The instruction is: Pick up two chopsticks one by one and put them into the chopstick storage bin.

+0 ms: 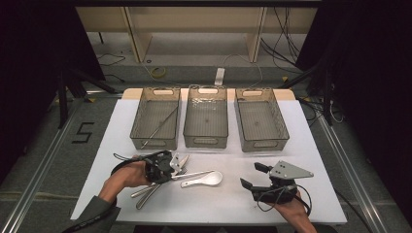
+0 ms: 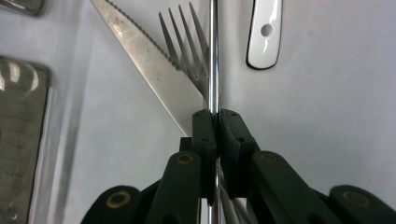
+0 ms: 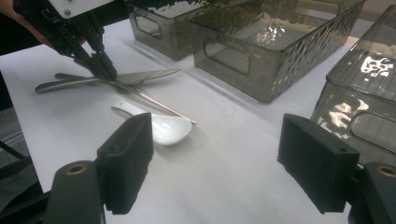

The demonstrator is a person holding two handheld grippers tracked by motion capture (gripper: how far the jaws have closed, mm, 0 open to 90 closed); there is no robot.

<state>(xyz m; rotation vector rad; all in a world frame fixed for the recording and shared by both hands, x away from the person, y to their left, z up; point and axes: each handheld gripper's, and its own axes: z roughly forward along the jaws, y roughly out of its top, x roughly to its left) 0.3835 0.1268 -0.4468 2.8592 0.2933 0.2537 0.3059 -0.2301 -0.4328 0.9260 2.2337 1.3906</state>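
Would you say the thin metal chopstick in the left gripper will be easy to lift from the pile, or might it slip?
The left gripper is shut on the metal chopstick. It looks polished and round, so it may slip or swivel between the pads. Thin and straight, it is probably stiff and light. It lies across the fork and knife, so lifting may nudge them.

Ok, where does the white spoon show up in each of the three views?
High view: the white spoon lies near the table's front middle, just right of the left gripper.
Left gripper view: the spoon's handle end is at the top edge, right of the shut jaws.
Right gripper view: the spoon is left of centre, above the near left jaw.
Shared landmark: the metal chopstick clamped in the left gripper, which runs past the spoon.
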